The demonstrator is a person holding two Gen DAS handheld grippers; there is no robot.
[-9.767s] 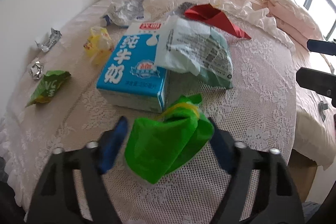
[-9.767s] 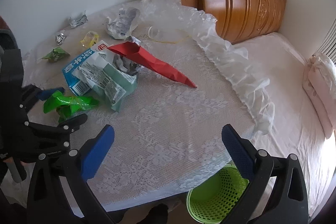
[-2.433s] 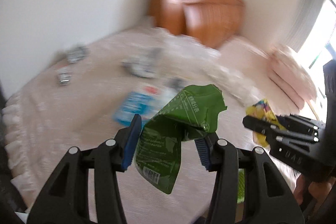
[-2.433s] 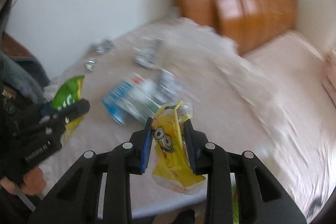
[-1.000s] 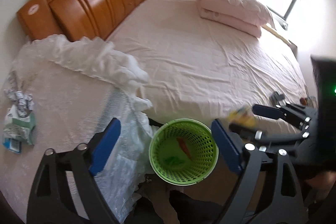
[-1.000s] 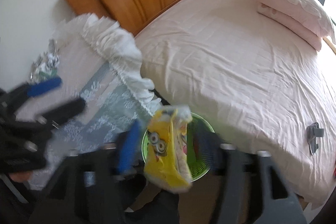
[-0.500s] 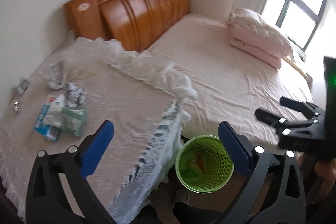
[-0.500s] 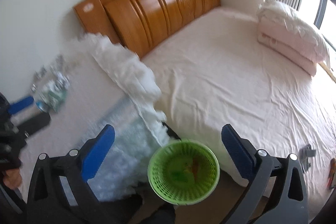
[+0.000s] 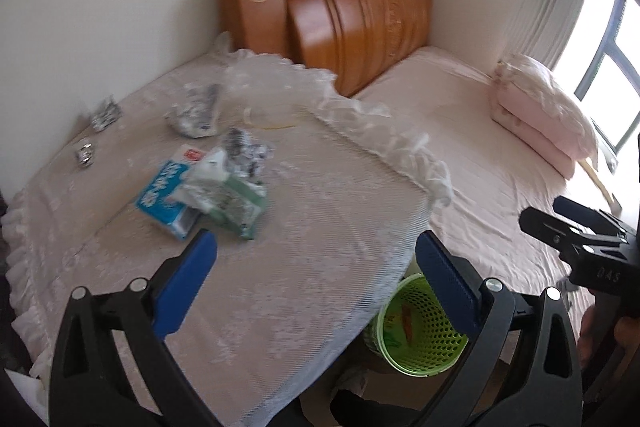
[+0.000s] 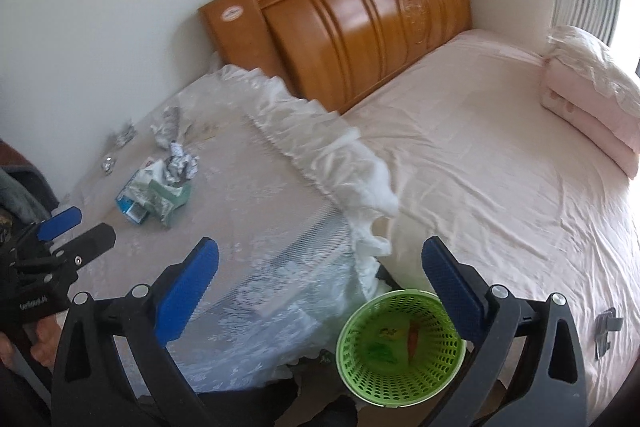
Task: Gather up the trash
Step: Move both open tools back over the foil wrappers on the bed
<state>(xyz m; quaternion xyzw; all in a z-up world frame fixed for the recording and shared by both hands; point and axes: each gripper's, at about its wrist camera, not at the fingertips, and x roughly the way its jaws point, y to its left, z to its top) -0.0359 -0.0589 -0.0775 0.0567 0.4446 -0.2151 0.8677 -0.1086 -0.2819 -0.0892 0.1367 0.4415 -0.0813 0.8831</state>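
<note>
A green mesh basket [image 10: 400, 347] stands on the floor between the lace-covered table [image 9: 304, 267] and the bed, with red and green scraps inside; the left wrist view shows this basket [image 9: 416, 339] partly behind a finger. My left gripper [image 9: 316, 263] hangs open and empty over the table's near corner. My right gripper [image 10: 320, 263] is open and empty above the table edge and basket. On the table lie a blue-and-white milk carton [image 9: 164, 191], a pale green wrapper [image 9: 232, 199], crumpled foil balls [image 9: 246, 151] and small foil bits [image 9: 105, 115].
A wooden headboard [image 10: 360, 11] and a pink bed [image 10: 500, 167] with a folded pink quilt [image 10: 592, 83] fill the right. Clear crumpled plastic [image 9: 276, 95] lies at the table's far side. The other gripper [image 9: 584, 239] shows at the right edge in the left wrist view.
The yellow wrapper has left my right gripper and its jaws have spread wide. Both grippers have swung from over the basket back toward the table, so the trash there is back in view.
</note>
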